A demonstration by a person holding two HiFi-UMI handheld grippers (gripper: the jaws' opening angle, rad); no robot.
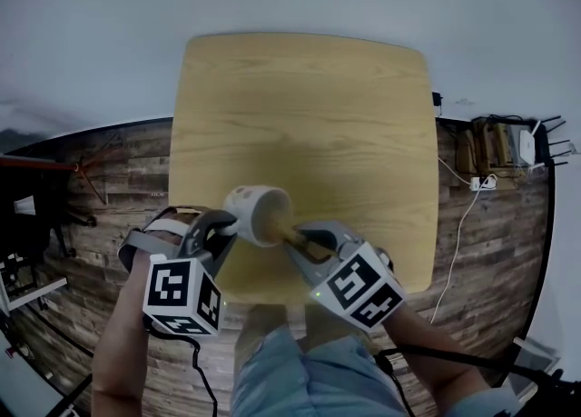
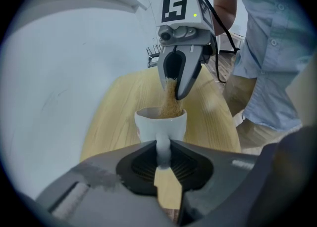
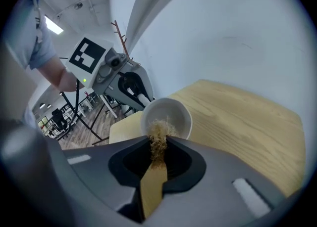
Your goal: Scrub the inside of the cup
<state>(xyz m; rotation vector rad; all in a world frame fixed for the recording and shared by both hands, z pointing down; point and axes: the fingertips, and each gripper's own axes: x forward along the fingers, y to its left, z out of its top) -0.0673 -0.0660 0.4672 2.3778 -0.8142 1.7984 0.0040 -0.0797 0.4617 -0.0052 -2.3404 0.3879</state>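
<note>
A white cup (image 1: 257,211) hangs tilted above the near part of the wooden table (image 1: 300,106), its mouth turned toward my right gripper. My left gripper (image 1: 227,222) is shut on the cup's handle (image 2: 162,147). My right gripper (image 1: 304,241) is shut on the flat wooden handle (image 3: 152,186) of a brush. The brush's tan bristles (image 3: 158,134) reach over the rim into the cup (image 3: 168,114). In the left gripper view, the bristles (image 2: 170,103) dip into the cup (image 2: 161,124) from above, beneath the right gripper (image 2: 177,90).
The table's near edge (image 1: 272,295) lies just under both grippers, with the person's legs below it. Wood-plank floor surrounds the table. A rack with a white device (image 1: 504,143) and a white cable (image 1: 463,224) are on the floor at the right.
</note>
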